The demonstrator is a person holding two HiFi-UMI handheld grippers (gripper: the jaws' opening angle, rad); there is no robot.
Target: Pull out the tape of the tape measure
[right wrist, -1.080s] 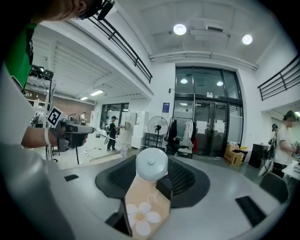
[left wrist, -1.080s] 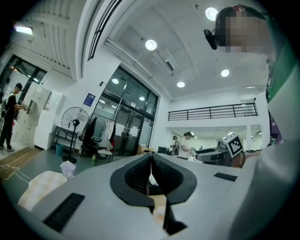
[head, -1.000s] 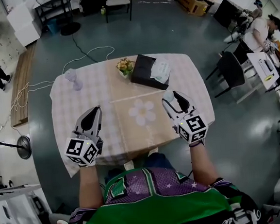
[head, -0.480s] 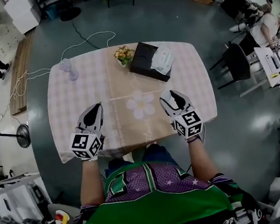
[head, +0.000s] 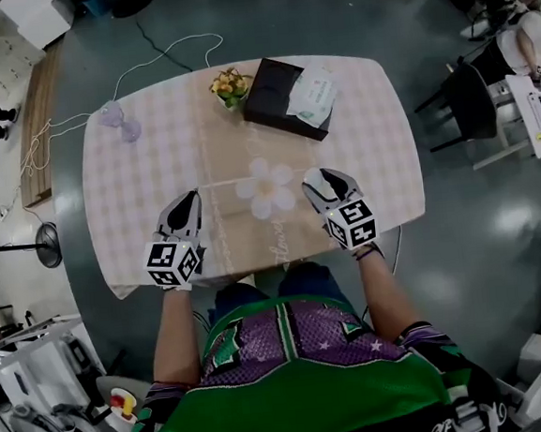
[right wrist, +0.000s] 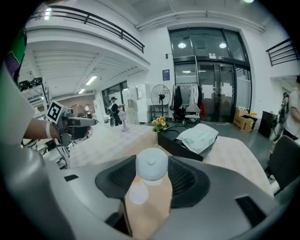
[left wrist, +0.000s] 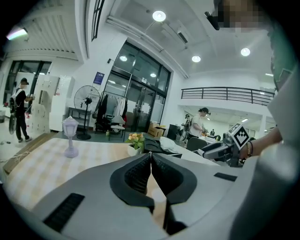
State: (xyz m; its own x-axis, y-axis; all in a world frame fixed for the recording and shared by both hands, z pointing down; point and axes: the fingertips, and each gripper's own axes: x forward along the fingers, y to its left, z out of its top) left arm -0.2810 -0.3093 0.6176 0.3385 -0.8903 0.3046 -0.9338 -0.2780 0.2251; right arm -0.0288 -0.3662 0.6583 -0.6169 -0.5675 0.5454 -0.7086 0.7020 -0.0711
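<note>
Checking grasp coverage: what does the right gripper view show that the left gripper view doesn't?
Right gripper view only: a round pale tape measure clamped in the right gripper. Left gripper view only: the left gripper, jaws shut on nothing. Both: the flowers, the black box and the checked table.

Flowers (head: pixel 229 84) beside black box (head: pixel 269 96); lamp (head: pixel 119 121) well apart.
</note>
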